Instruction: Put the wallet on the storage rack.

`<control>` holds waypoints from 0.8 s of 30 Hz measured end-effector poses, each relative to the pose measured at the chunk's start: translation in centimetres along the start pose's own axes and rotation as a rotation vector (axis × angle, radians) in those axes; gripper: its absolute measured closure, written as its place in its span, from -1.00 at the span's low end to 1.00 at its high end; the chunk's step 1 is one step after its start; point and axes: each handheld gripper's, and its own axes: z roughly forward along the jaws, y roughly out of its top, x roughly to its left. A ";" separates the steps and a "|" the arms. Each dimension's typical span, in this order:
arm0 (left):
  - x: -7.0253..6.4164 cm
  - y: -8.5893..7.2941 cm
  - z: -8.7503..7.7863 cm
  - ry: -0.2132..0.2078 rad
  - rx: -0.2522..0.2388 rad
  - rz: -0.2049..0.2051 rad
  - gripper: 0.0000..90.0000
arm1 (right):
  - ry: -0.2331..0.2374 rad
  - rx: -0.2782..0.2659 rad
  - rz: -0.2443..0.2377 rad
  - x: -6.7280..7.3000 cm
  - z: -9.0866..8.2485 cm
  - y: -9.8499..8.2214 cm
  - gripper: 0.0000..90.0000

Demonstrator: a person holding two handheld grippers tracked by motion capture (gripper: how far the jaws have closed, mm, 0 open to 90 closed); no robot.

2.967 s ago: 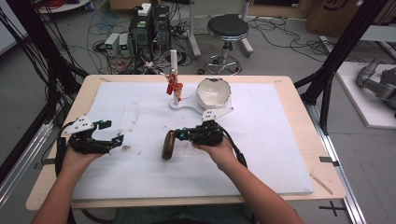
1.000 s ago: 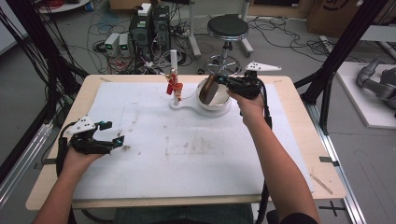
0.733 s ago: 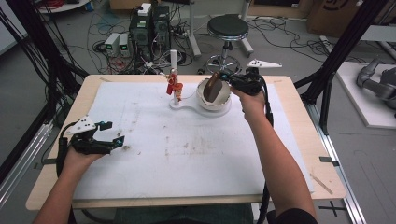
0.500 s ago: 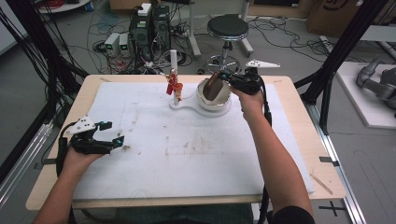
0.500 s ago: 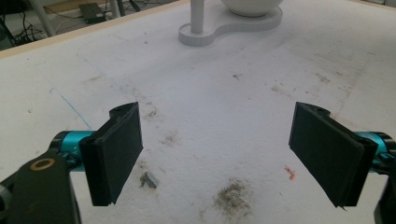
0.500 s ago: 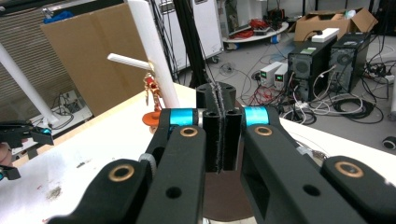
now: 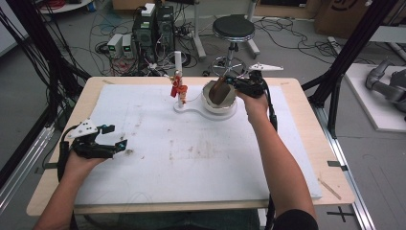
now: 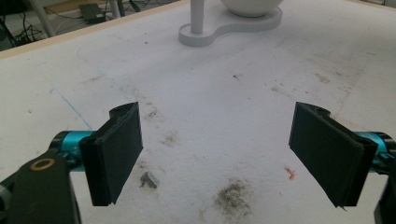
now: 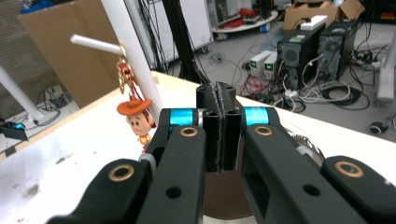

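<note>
Right arm reaches far forward across the white foam sheet point(image 7: 201, 163), forearm nearly straight, hand at the far side of the table. The right gripper point(image 7: 233, 86) is held over the white bowl point(image 7: 230, 103), jaws pointing left toward the stand. A flat brown object point(image 7: 219, 91) hangs tilted from the jaws, its lower end inside the bowl. In the right gripper view the two black jaws are pressed together with only a thin seam between them; the brown object point(image 9: 224, 196) shows just below them, so the grip is on its thin edge. Whether the object touches the bowl's inside cannot be told.

The bowl sits on a white base plate point(image 7: 191, 106) that also carries an upright white post point(image 7: 178, 76). A small cowboy figurine point(image 9: 138, 121) hangs from the post's side peg, just beside the bowl.

Left forearm lies along the near left edge of the table, hand resting low on the sheet. The left gripper point(image 7: 120, 144) points right; its jaws stand wide apart with nothing between them, above a stained patch and a small grey chip point(image 8: 148, 179) on the sheet.
</note>
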 end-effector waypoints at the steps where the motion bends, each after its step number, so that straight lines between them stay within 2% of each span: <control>1: 0.0 0.0 0.0 0.000 0.000 0.000 -0.61 | -0.008 0.007 -0.003 0.0 0.1 -0.1 1.00; 8: 0.0 0.0 0.0 -0.002 -0.001 0.000 -0.61 | -0.014 0.040 0.007 -0.3 0.8 -0.8 1.00; 14: 0.0 0.0 0.0 -0.001 0.000 0.000 -0.61 | -0.039 0.088 0.000 -0.4 1.5 -1.3 1.00; 21: 0.1 0.0 0.1 -0.004 0.002 0.003 -0.61 | -0.052 0.084 -0.005 -0.5 1.5 -1.3 0.99; 22: 0.1 0.0 0.1 -0.004 0.002 0.003 -0.61 | -0.059 0.083 -0.010 -0.5 1.5 -1.3 0.93; 24: 0.1 0.0 0.1 -0.005 0.004 0.003 -0.61 | -0.062 0.067 -0.033 -0.2 1.4 -1.1 0.51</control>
